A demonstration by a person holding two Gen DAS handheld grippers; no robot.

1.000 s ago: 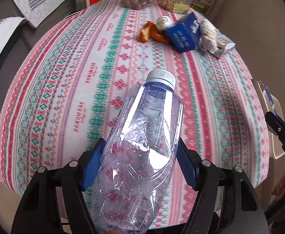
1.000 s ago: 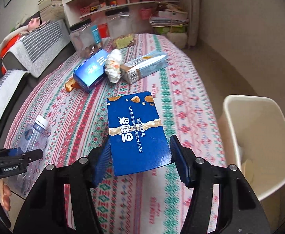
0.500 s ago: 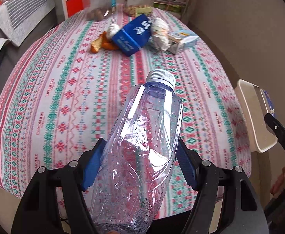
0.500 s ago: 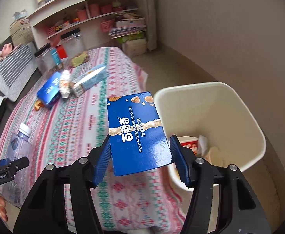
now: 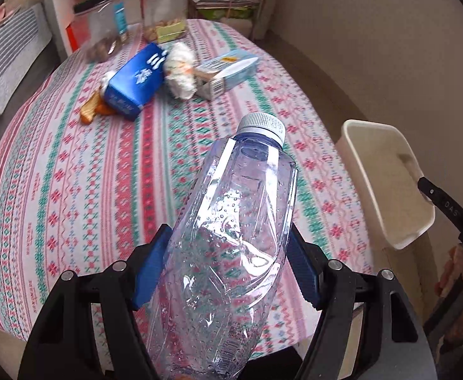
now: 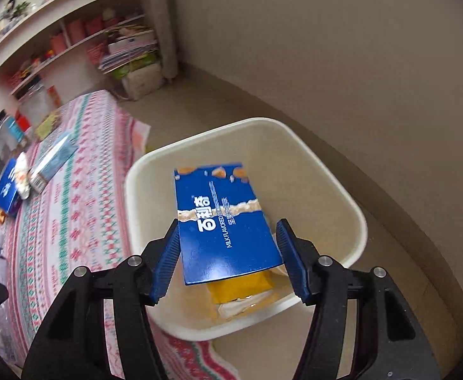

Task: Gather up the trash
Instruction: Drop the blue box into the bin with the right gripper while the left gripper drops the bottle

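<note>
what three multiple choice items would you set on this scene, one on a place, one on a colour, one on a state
1. Where is the blue biscuit box?
A) on the tablecloth
B) on a shelf
C) over the bin

2. What colour is the bottle cap?
A) white
B) red
C) green

3. How is the left gripper?
A) open and empty
B) shut on the bottle
C) shut on a tissue

Answers:
1 C, the bin's opening shows behind and below the box.
2 A, the cap is plainly white.
3 B, its jaws press the bottle's dented sides.
</note>
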